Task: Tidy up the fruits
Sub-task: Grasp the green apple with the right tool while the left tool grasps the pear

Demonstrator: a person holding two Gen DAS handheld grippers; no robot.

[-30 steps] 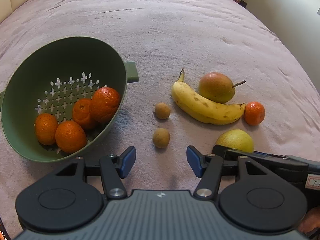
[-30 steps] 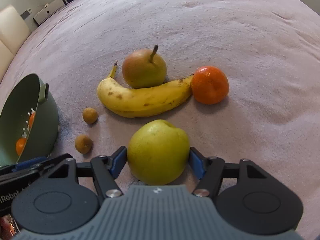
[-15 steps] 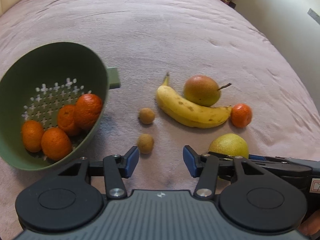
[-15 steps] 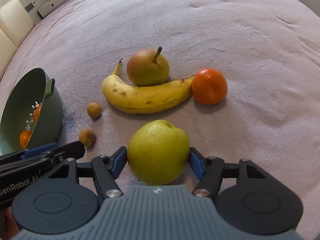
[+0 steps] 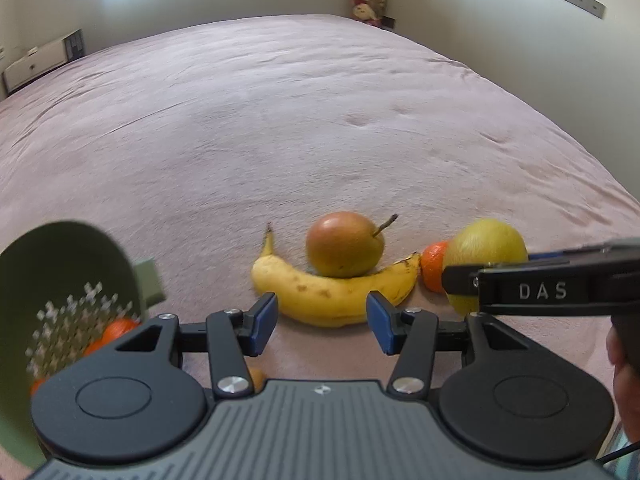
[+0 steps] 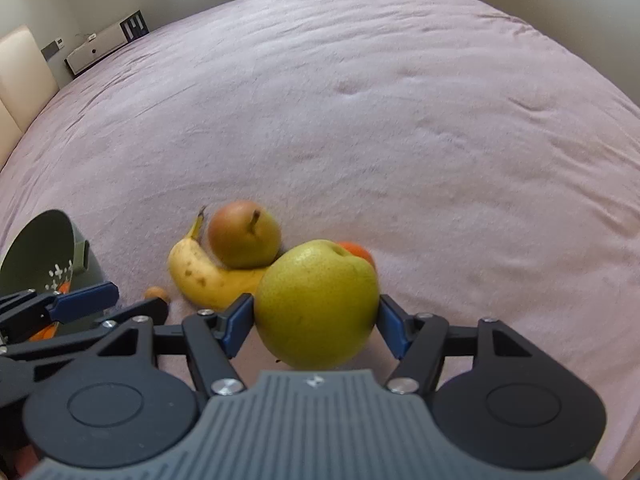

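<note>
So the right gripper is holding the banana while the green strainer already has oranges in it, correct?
Not quite. The right gripper holds the yellow-green pear, as the right wrist view shows; the banana lies on the blanket. The green strainer does have oranges in it.

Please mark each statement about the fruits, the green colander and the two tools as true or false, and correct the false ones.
1. The right tool is closed on the yellow-green pear. True.
2. The left tool holds the banana. False: its jaws are open with nothing gripped; the banana lies on the pink cover beyond them.
3. The reddish pear sits against the banana. True.
4. The green colander is empty. False: oranges show inside it.
5. The banana is in the colander. False: it lies on the cover, beside the colander.
</note>
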